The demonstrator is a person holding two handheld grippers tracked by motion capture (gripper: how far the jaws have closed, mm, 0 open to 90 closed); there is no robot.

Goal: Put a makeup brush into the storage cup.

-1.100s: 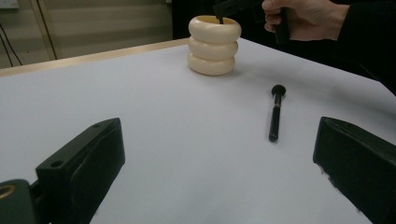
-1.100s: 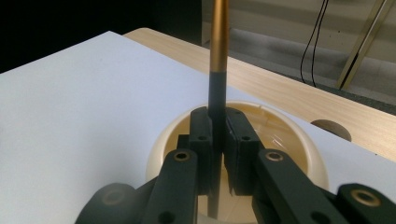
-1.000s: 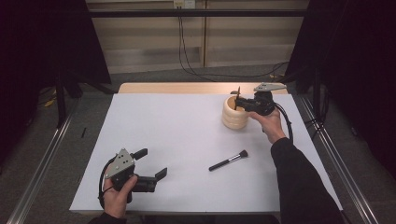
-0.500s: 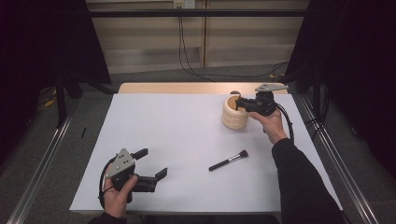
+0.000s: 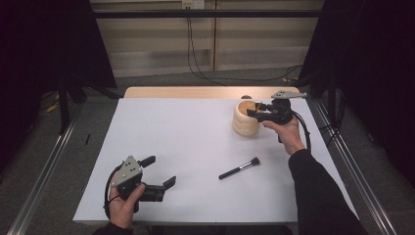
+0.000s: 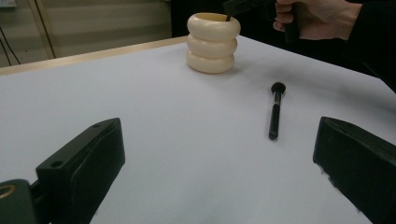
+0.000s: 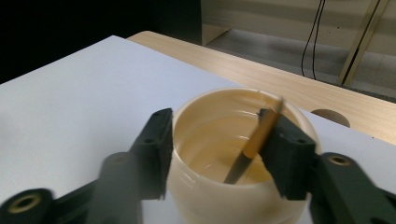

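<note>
The right gripper [image 5: 255,109] hangs over the mouth of a cream-coloured ribbed pot [image 5: 244,119] that stands near the far right corner of the white table [image 5: 186,142], and its jaws have just been opening: in the right gripper view they now stand spread on either side of the pot's rim, with a thin brush [image 7: 254,144] between them. That brush leans inside the pot [image 7: 219,154], its lower end down on the bottom and its pale upper part resting against the inner face of the jaw on the right of that view; the other jaw is well clear of it, so nothing is pinched. The brush is blurred there, so its tip cannot be made out. A second brush [image 5: 239,168], black-handled with a dark bristle head, lies flat on the table nearer the person, apart from the pot and roughly in front of the right forearm; in the left gripper view it [image 6: 275,111] lies with its bristles pointing towards the pot [image 6: 213,43]. The left gripper [image 5: 159,173] rests low at the near left of the table, held in the left hand [image 5: 123,204], its jaws spread wide with only bare table between them, well apart from both brushes and the pot
</note>
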